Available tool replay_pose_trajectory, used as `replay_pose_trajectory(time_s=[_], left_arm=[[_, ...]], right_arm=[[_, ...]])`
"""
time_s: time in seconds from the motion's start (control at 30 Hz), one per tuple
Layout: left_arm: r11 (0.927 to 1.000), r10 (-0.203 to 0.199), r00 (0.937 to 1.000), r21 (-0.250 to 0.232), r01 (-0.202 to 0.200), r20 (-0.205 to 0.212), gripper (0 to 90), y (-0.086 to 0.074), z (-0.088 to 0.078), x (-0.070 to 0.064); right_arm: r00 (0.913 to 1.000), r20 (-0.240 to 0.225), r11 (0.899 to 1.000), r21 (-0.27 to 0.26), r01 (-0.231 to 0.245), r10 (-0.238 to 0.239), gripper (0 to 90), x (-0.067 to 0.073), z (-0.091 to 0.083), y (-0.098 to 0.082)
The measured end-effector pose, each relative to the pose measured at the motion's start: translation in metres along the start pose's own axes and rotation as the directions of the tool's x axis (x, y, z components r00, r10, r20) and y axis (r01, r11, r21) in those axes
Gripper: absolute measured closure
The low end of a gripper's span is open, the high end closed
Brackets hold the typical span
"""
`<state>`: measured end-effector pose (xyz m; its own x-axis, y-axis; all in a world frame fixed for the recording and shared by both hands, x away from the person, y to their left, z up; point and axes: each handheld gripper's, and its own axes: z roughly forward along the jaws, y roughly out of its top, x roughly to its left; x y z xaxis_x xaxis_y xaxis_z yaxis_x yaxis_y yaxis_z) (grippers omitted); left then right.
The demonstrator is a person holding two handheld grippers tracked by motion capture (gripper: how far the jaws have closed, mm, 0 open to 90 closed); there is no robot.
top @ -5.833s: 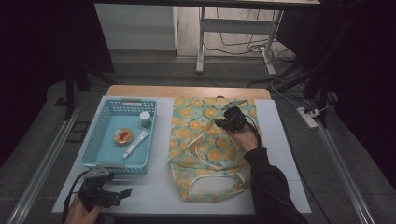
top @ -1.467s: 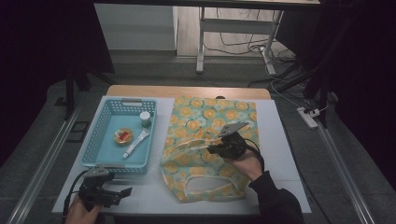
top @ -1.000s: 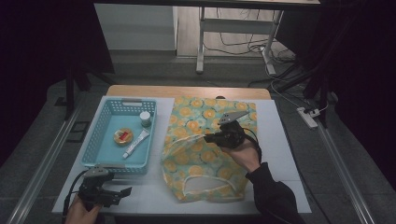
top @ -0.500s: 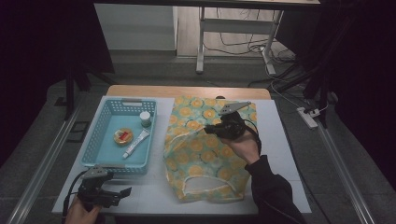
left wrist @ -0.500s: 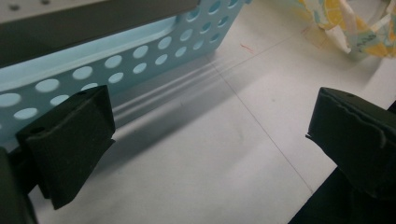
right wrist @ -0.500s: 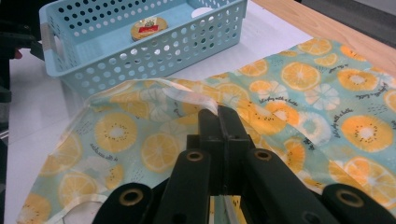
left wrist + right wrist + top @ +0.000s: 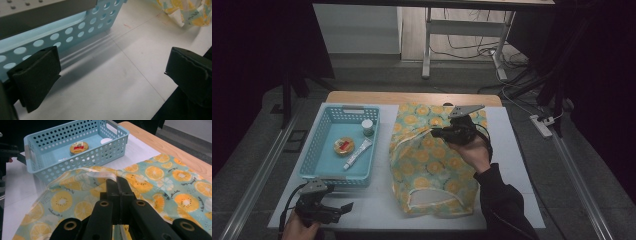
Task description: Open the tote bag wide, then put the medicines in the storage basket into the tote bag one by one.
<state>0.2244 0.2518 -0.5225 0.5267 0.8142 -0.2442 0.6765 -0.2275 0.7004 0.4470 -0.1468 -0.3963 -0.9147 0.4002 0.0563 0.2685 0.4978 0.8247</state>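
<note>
A fabric bag [image 7: 432,170] printed with orange slices lies in the middle of the white table, its opening [image 7: 427,199] toward the near edge. My right gripper [image 7: 437,132] is shut on a white-edged fold of the bag [image 7: 100,173] and holds that part lifted above the table, so the cloth tents up on the left side. The jaws press together in the right gripper view [image 7: 116,181]. My left gripper [image 7: 347,206] rests at the table's front left corner, open, with bare table between its pads [image 7: 37,75].
A light blue perforated basket [image 7: 324,170] stands left of the bag, holding a round tin [image 7: 343,146], a white tube [image 7: 358,153] and a small jar [image 7: 367,127]. Its wall [image 7: 75,32] is just beyond my left gripper. Bare wood edges the table's far side [image 7: 412,97].
My right gripper has risen and moved toward the far side with the bag's fold in it, pulling the cloth up and reshaping the bag. The left gripper has stayed put.
</note>
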Motion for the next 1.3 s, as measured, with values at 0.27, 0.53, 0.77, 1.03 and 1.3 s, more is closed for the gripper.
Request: replay_pose_trajectory(time_s=[0.27, 0.53, 0.77, 1.03, 1.3], left_arm=[[0.9996, -0.025, 0.9997, -0.014, 0.025, 0.007, 0.0, -0.001, -0.001, 0.003], [0.9982, -0.048, 0.9986, -0.035, 0.049, 0.024, 0.0, -0.001, -0.004, 0.005], [0.9976, -0.05, 0.9987, -0.047, 0.05, 0.013, 0.3, 0.0, -0.007, 0.005], [0.997, -0.026, 0.9996, -0.073, 0.026, 0.013, 0.8, 0.005, -0.014, 0.003], [0.9974, -0.03, 0.9975, -0.063, 0.034, 0.064, 0.0, 0.008, -0.017, 0.007]], right_arm=[[1.0, 0.005, 1.0, 0.007, -0.003, 0.002, 90.0, 0.001, 0.003, -0.003], [1.0, 0.008, 1.0, 0.014, -0.003, 0.003, 90.0, 0.003, 0.007, -0.005], [1.0, 0.004, 1.0, 0.017, 0.003, -0.003, 90.0, 0.005, 0.009, -0.006], [1.0, 0.0, 1.0, 0.024, -0.002, 0.002, 90.0, 0.006, 0.012, -0.007], [1.0, -0.005, 1.0, 0.027, 0.0, 0.001, 90.0, 0.007, 0.013, -0.007]])
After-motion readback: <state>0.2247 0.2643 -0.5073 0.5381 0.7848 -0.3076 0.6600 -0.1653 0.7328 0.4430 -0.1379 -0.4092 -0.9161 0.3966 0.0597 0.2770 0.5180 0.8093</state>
